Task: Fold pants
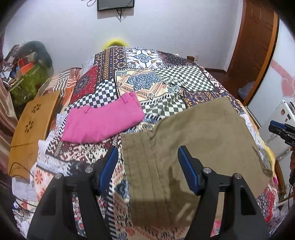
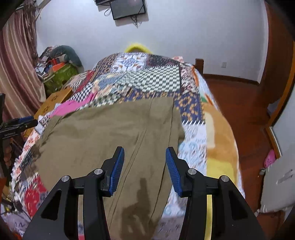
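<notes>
- We see the khaki pants [image 1: 193, 138] spread flat on the bed's patchwork quilt [image 1: 147, 77], filling the near half of both views; darker patches mark the cloth toward 6 o'clock.
- A green bag [image 1: 27, 86] at 9 o'clock in the left wrist view sits against the wall, stuffed with boxes and cloth; we cannot tell exactly what is in it.
- Our left tool [image 1: 147, 160] hangs above the pants' stitched left edge, its blue pads [image 1: 108, 166] spread wide with nothing between them; one pad is over the quilt, the other over the khaki cloth.
- Our right tool [image 2: 144, 162] hangs above the pants near their right edge, pads parted and holding nothing, a long seam running between them toward 12 o'clock.
- Each view catches the other tool at its rim: the right one at 3 o'clock in the left view, the left one at 9 o'clock in the right view.
- Only the left view shows the folded pink garment [image 1: 103, 120] clearly, lying at 10 o'clock just beside the pants, and the wooden board [image 1: 31, 125] at 9 o'clock.
- Only the right view shows the wooden floor [image 2: 245, 110] at 3 o'clock and the striped curtain [image 2: 16, 61] at 10 o'clock.
- A wall screen [image 2: 127, 8] hangs at 12 o'clock.
</notes>
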The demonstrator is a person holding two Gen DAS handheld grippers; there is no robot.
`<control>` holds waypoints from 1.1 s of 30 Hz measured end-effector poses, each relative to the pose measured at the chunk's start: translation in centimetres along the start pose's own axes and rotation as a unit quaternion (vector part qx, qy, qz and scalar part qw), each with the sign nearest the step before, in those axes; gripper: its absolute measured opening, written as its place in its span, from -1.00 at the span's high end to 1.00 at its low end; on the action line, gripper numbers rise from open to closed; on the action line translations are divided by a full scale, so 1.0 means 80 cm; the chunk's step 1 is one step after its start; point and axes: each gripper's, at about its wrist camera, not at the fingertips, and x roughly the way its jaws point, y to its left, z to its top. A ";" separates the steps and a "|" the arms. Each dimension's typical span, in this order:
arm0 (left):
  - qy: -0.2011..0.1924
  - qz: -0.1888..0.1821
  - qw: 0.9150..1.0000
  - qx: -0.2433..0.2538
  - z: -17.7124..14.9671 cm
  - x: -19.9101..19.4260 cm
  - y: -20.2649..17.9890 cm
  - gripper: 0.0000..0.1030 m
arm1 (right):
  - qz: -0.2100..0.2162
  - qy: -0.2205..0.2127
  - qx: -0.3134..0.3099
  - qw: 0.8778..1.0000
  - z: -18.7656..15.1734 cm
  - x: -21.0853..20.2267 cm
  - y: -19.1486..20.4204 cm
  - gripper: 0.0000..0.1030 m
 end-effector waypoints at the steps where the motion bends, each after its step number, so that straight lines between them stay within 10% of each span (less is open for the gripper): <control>1: 0.000 0.002 1.000 -0.001 0.005 0.005 0.002 -0.30 | -0.002 -0.003 0.000 1.000 0.005 0.003 -0.003 0.16; 33: 0.088 -0.015 0.994 -0.069 0.017 0.144 0.041 -0.27 | 0.010 0.045 0.008 0.999 0.091 0.197 -0.069 0.05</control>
